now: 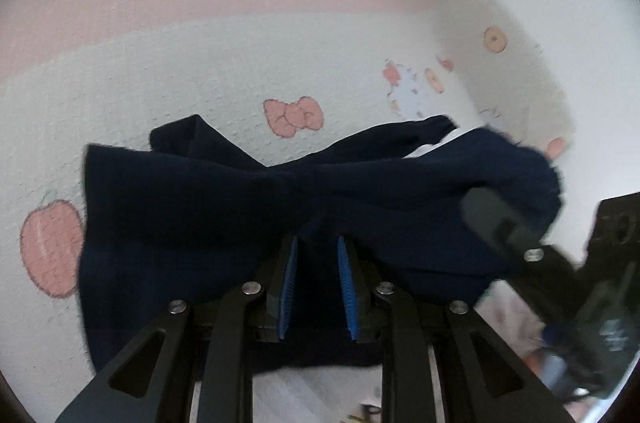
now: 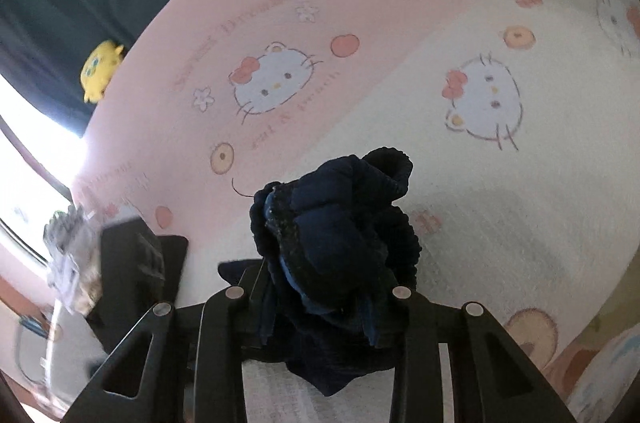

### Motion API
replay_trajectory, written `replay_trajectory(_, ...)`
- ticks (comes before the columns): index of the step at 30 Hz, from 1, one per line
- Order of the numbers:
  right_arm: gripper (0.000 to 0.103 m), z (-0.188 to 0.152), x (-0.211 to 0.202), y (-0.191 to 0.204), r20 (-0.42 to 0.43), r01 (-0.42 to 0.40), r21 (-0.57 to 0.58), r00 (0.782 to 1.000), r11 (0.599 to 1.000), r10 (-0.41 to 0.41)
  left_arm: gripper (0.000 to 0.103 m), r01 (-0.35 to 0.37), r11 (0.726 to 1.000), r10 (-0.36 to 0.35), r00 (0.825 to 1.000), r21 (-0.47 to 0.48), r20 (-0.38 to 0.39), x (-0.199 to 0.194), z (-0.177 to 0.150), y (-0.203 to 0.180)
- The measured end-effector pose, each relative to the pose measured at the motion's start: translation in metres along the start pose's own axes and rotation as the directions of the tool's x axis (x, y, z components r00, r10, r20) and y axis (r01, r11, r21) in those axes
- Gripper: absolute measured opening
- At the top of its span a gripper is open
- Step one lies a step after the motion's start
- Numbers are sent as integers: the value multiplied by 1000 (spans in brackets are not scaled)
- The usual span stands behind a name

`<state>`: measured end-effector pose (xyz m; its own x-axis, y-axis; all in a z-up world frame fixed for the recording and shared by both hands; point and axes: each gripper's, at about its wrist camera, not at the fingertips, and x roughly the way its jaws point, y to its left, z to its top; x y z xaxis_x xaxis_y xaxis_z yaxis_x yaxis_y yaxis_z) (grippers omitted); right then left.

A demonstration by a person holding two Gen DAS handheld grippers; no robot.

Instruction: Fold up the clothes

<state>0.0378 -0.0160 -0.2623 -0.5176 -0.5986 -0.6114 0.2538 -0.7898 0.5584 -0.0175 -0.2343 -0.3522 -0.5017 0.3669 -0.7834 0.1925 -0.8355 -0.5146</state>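
A dark navy garment (image 1: 200, 203) lies bunched and partly spread on the bed sheet. In the left wrist view my left gripper (image 1: 318, 241) holds a fold of it, the cloth filling the narrow gap between the blue pads (image 1: 289, 283). My right gripper (image 2: 324, 275) is shut on a thick wad of the same navy garment (image 2: 340, 223), lifted off the sheet; the cloth hides its fingertips. One blurred finger of the right gripper (image 1: 496, 223) also shows at the garment's right end in the left wrist view.
The bed sheet (image 1: 200, 63) is pink and cream with a cartoon cat print. A yellow plush toy (image 2: 100, 67) sits at the far edge against a dark panel (image 2: 60, 3). A blurred black shape (image 2: 140, 263) lies low on the left.
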Motion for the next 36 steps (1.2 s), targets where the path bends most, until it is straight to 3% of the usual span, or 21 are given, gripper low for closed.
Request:
replay_trajectory(2, 32, -1, 2, 8, 1, 16, -45, 1000, 999, -16, 24, 22, 999, -23, 1000, -28, -5, -14, 1, 5)
replay_trajectory(4, 32, -2, 5, 15, 1, 31, -90, 1000, 995, -31, 51, 50, 996, -49, 999, -68, 19, -31, 1, 10)
replay_trajectory(6, 32, -4, 8, 22, -6, 39, -135, 999, 990, -40, 61, 93, 989, -86, 994, -112, 71, -49, 1, 17)
replay_trajectory(11, 32, -12, 16, 40, -22, 60, -261, 997, 963, -68, 61, 260, 943, -236, 963, -209, 132, -83, 2, 32)
replay_trajectory(16, 32, -27, 33, 61, -76, 32, -400, 995, 916, -68, 62, 270, 947, -262, 963, -172, 68, -75, 11, 17)
replay_trajectory(19, 32, -37, 45, 69, -121, 7, -449, 990, 894, -69, 62, 233, 954, -232, 972, -189, 28, -64, 10, 19)
replay_trajectory(22, 32, -45, 49, 74, -126, 18, -501, 988, 865, -94, 62, 253, 940, -252, 967, -229, 34, -63, 8, 29)
replay_trajectory(29, 35, -48, 53, 73, -133, 14, -510, 986, 860, -96, 62, 272, 924, -277, 961, -270, 21, -62, 8, 34)
replay_trajectory(32, 35, -52, 55, 75, -145, 12, -533, 984, 846, -105, 69, 267, 914, -277, 961, -306, 13, -55, 15, 35)
replay_trajectory(33, 35, -53, 56, 75, -150, 10, -539, 983, 842, -108, 74, 264, 915, -274, 962, -306, 11, -53, 16, 33)
replay_trajectory(36, 35, -58, 57, 78, -149, 17, -566, 981, 824, -122, 74, 243, 929, -250, 968, -278, 12, -53, 16, 25)
